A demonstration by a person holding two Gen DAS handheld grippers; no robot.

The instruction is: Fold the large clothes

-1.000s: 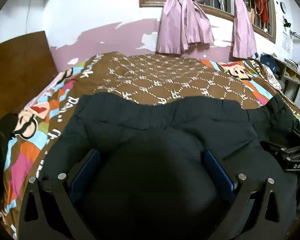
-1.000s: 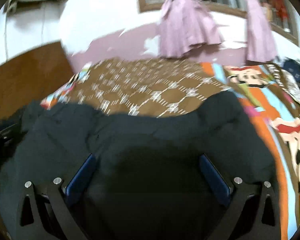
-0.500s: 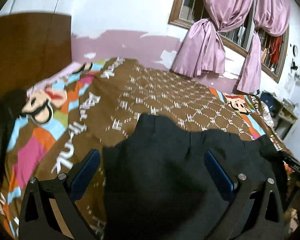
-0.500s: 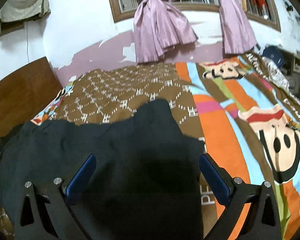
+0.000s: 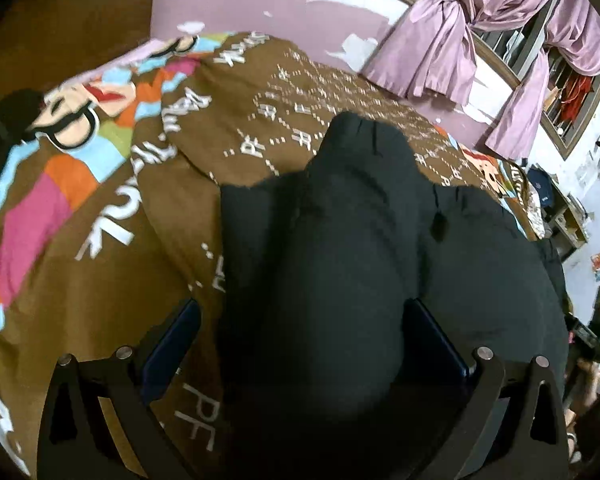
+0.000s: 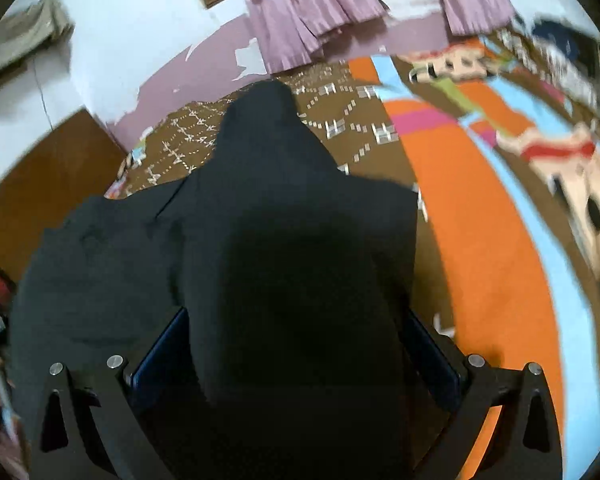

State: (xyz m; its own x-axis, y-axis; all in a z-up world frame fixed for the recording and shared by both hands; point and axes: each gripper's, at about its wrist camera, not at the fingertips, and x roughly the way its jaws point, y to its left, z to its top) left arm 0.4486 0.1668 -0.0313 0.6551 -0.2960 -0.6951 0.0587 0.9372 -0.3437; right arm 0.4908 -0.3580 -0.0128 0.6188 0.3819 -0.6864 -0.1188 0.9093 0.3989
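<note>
From beside the bed (image 5: 100, 264), I watch both grippers draw the black garment (image 5: 340, 240) in on itself. 1 second ago it lay spread wide across the brown patterned blanket; now it is bunched into a narrower heap, with bare blanket showing on the left gripper's (image 5: 296, 344) side and orange stripes beside the right gripper (image 6: 292, 344). Each claw has its 2 fingers set wide with cloth mounded between them; I cannot tell whether either truly pinches the fabric. To my eye the sides are being folded inward, an early fold, with flattening to come.
</note>
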